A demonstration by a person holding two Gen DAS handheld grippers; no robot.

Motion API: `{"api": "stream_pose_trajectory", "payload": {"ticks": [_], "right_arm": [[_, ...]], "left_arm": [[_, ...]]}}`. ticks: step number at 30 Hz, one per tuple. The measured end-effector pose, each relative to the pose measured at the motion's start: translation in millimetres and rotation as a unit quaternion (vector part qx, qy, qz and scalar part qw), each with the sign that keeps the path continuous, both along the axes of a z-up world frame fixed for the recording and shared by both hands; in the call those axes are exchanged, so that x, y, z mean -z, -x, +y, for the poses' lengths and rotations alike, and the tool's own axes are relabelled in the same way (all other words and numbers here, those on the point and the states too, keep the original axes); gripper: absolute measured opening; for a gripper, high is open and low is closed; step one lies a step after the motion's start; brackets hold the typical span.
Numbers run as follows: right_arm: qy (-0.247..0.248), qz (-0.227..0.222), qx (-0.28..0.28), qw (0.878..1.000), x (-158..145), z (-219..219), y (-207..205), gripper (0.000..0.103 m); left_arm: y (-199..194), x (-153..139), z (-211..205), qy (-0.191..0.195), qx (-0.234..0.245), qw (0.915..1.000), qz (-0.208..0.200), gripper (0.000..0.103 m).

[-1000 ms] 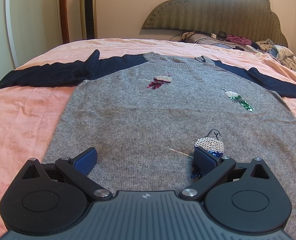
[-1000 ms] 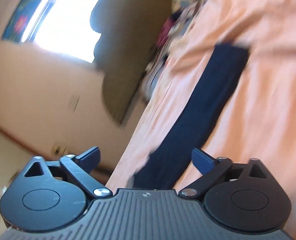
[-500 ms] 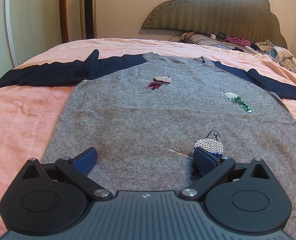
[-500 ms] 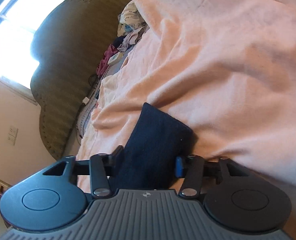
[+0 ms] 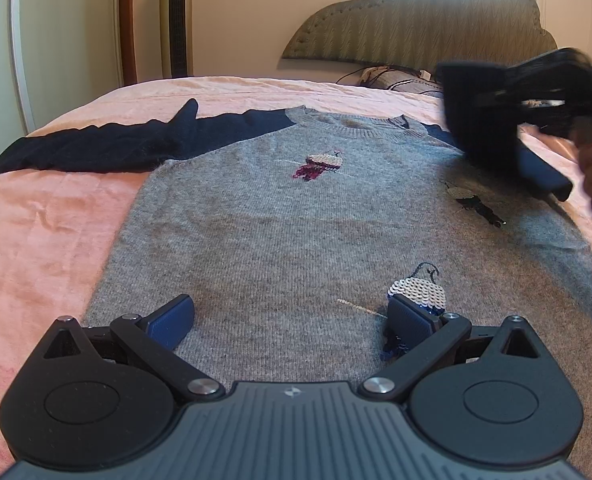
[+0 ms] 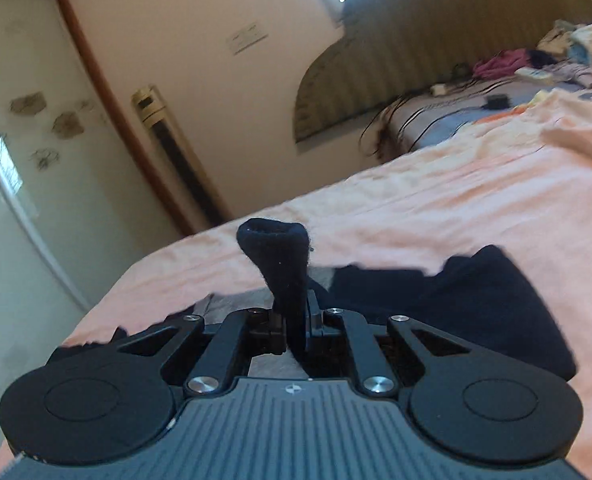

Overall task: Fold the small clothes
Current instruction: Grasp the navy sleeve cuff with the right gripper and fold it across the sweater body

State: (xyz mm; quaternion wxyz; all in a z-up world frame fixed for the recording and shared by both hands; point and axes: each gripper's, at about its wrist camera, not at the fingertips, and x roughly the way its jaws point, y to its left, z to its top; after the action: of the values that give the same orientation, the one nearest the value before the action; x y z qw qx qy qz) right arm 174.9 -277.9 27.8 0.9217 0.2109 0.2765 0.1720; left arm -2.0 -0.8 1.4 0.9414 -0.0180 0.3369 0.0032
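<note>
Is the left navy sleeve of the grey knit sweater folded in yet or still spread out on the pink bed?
Still spread: the left navy sleeve lies stretched sideways on the pink bedspread, off the grey sweater body.

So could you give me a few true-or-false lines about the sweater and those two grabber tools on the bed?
1. The sweater lies flat on a pink bedspread. True.
2. The right gripper is empty. False: its fingers pinch the dark sleeve, though they are easing open a little.
3. The left gripper has its fingers spread apart over the hem. True; nothing is pinched between them.
4. The other sleeve is folded across the chest. False: it stretches out sideways on the bedspread.
5. The sweater is plain grey all over. False: it has dark sleeves and sequin patches.
</note>
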Motion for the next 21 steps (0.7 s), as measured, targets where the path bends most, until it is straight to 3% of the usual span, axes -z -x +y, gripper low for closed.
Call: {"api": "stream_pose_trajectory", "payload": {"ticks": [1, 2, 3, 6, 10, 13, 14, 15, 17, 21], "right_arm": [[-0.007, 0.023, 0.001, 1.0, 6.7, 9.9, -2.0, 0.036], [-0.023, 0.045, 0.015, 0.999, 12.2, 16.8, 4.1, 0.07], [-0.047, 0.044, 0.029, 0.998, 13.8, 15.9, 15.9, 0.08], [-0.099, 0.014, 0.011, 0.995, 14.9, 11.9, 66.5, 0.078], [-0.055, -0.007, 0.008, 0.998, 28.8, 2.7, 116.6, 0.08], [-0.081, 0.02, 0.022, 0.996, 51.6, -12.2, 119.4, 0.085], [-0.101, 0.012, 0.023, 0.995, 51.9, -17.5, 118.2, 0.085], [-0.12, 0.005, 0.023, 0.992, 53.7, -21.9, 116.2, 0.091], [-0.142, 0.009, 0.021, 0.99, 56.8, -27.0, 113.5, 0.093], [-0.16, 0.006, 0.013, 0.987, 59.5, -31.3, 113.7, 0.093]], "left_arm": [[0.1, 0.1, -0.1, 0.0, 0.0, 1.0, 0.0, 0.103], [0.1, 0.0, -0.5, -0.001, 0.001, 1.0, 0.0, 0.103], [0.3, 0.0, -0.3, -0.001, 0.001, 1.0, 0.0, 0.103], [-0.2, -0.3, -0.2, 0.0, 0.006, 1.0, 0.0, 0.103], [-2.0, -4.4, 2.8, 0.015, 0.017, 0.9997, 0.003, 0.103], [-23.2, -18.6, 8.9, 0.09, 0.025, 0.9956, 0.002, 0.103], [-36.9, -24.4, 10.7, 0.126, 0.025, 0.9916, 0.01, 0.103], [-52.1, -28.7, 11.0, 0.163, 0.03, 0.9859, 0.02, 0.103], [-87.2, -31.0, 7.0, 0.23, 0.054, 0.9707, 0.043, 0.103], [-153.2, -14.3, -17.2, 0.281, 0.068, 0.9496, 0.121, 0.103]]}}
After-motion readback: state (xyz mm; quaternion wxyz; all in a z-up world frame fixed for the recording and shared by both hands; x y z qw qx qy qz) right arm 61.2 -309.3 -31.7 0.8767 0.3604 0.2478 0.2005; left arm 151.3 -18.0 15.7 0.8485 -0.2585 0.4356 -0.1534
